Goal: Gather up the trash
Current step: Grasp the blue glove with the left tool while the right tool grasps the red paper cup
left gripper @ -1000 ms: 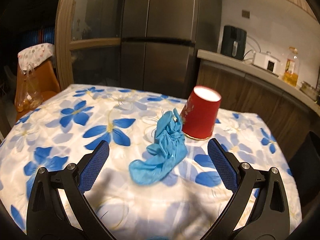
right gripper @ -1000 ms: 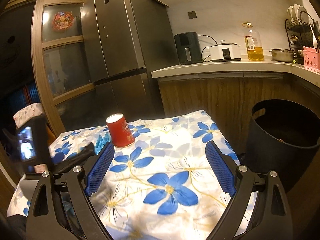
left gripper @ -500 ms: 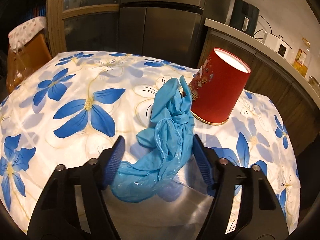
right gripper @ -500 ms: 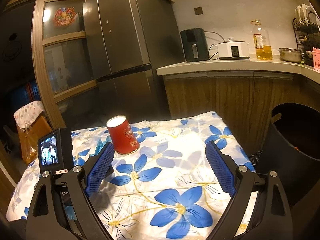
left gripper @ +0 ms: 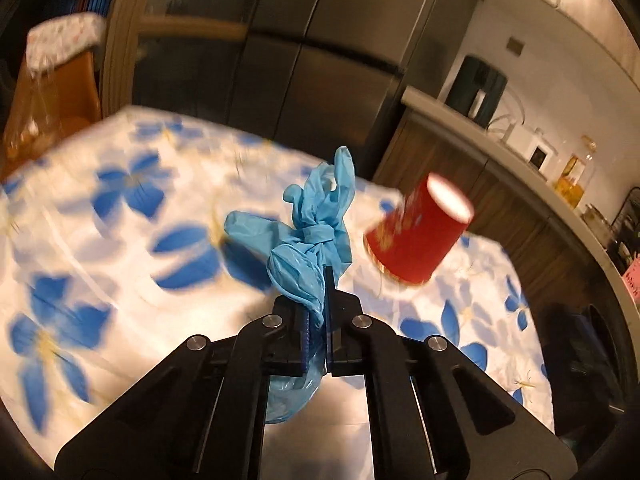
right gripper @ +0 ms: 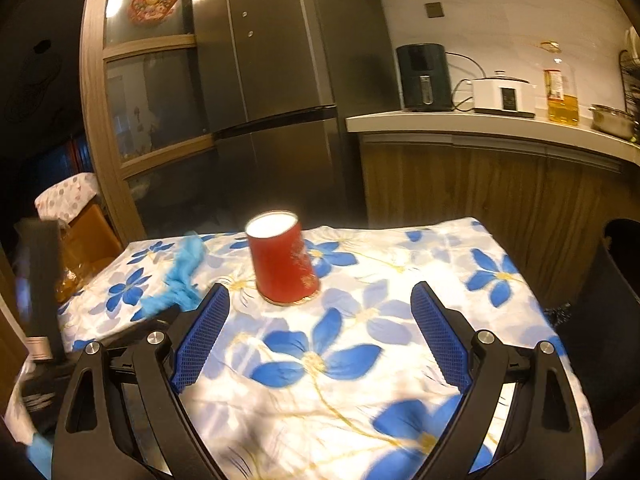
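Observation:
A crumpled blue glove [left gripper: 316, 216] sticks up from my left gripper [left gripper: 320, 300]. Its jaws are closing and their pads press on the glove's lower part. To the right of the glove, an upside-down red paper cup [left gripper: 416, 236] stands on the flowered tablecloth [left gripper: 120, 264]. In the right wrist view the same cup [right gripper: 284, 258] stands just beyond my right gripper [right gripper: 320, 294], a little left of its middle line. That gripper is open with nothing between its fingers. The glove [right gripper: 182, 280] shows to the cup's left, above the left gripper's black body.
A black bin [right gripper: 616, 320] stands on the floor past the table's right edge. Behind the table are a steel fridge [right gripper: 280, 80] and a counter [right gripper: 480, 124] with appliances and an oil bottle. An orange chair [right gripper: 88, 232] stands at the far left.
My left gripper's jaws went from wide open to shut on the blue glove, and the glove now stands up off the cloth. My right gripper has come closer to the red cup.

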The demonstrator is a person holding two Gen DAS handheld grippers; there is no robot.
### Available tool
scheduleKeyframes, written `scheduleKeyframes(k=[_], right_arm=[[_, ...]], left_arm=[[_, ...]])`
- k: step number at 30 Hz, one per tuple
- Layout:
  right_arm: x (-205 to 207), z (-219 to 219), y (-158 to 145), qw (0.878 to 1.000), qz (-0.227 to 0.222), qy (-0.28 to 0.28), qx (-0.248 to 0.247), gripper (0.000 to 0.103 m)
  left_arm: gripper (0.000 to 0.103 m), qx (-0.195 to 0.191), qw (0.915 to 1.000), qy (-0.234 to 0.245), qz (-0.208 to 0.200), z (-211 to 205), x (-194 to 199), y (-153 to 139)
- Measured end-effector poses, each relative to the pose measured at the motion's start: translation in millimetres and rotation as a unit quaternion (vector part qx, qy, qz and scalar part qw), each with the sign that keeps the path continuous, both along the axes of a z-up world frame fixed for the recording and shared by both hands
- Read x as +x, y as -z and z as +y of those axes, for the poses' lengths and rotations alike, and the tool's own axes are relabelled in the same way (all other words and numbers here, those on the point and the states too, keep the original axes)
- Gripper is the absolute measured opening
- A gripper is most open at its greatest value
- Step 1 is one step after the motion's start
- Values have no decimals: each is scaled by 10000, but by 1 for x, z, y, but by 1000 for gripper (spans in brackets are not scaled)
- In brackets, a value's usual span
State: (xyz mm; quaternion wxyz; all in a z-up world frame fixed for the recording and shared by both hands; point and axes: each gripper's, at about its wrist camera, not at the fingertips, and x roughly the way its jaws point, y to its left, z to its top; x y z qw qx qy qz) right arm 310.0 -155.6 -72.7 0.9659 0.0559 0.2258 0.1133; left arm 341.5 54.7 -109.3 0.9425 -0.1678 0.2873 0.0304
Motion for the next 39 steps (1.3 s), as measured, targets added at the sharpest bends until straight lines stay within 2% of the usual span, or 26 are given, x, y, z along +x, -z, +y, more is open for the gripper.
scheduleKeyframes(k=[4,6,13,22,30,32,39], right_arm=[[24,24,4,10000,-8,-87,-33,89],[35,35,6,9999,-12,-99,-64,89],[69,55,11,9996,41,82,-277,89],[94,66,16,9988,130,236,-416,86],[110,66,26,9977,484,272,-377,70],[110,64,27,9976,525,306,-333,63],[110,58,27,9978,573,297,-167,57]], left_arm=[[5,746,9947,-485,-514,12,-15,-19],[5,864,9920,-688,-607,19,-18,-18],[5,428,9960,-722,-303,34,-6,3],[5,267,9962,-784,-274,39,-8,11],[5,304,9961,-790,-229,38,-7,13],[5,307,9962,-782,-210,38,-6,13],[5,333,9961,-810,-139,38,-4,14]])
